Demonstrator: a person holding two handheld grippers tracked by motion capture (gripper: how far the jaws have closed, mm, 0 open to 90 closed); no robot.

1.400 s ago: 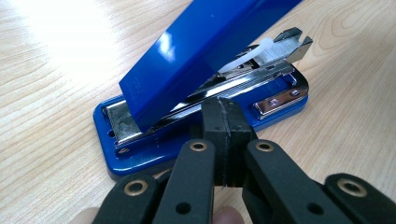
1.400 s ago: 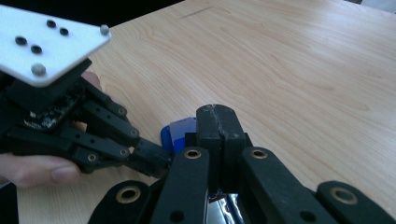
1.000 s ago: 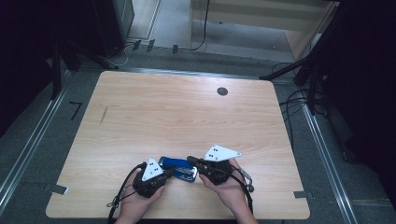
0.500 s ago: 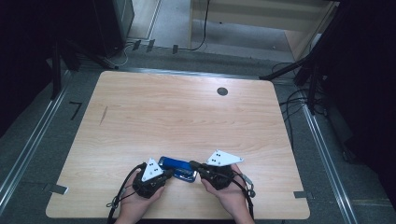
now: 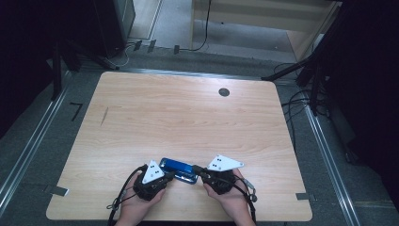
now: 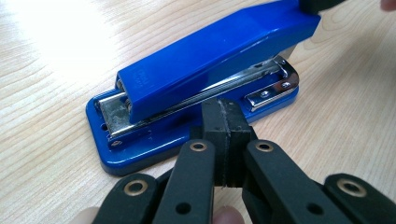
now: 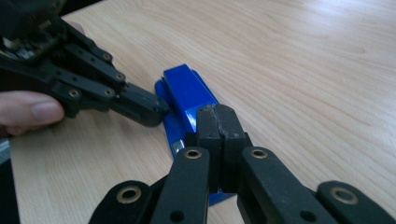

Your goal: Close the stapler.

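Stapler (image 5: 178, 170) — a blue one with a bright metal magazine — lay flat near the near edge of the wooden table (image 5: 188, 117), roughly at the middle of it, with a gripper at each end. From where I stood, the left gripper (image 5: 170, 175) came at its left end and the right gripper (image 5: 196, 169) at its right end, each held low in a hand. Both sets of tongs were pressed together on nothing, pads meeting with no gap, so neither had a hold on it.

As I judged it, the work was barely begun: the two closed tips were set against the stapler as if to nudge, steady or press it, but it sat unlifted on the wood, its top arm only slightly raised off the base. Whatever was to be done with it — pushing, turning, pressing down — seemed yet to come.

The high view gave the layout: the bare tabletop, a small dark round plug (image 5: 224, 92) far off toward the right, and the two hands close together. It told little about contact. The left gripper view showed that better: its closed tip (image 6: 225, 122) sat right at the long side of the stapler's base (image 6: 154, 140), with the steel magazine and the hinge end plain to see. The right gripper view looked along the stapler (image 7: 187, 95) from one end, its own tip (image 7: 218, 122) over that end, and showed the other gripper's tip (image 7: 152, 109) touching the blue side — something the overhead picture left too small to tell.
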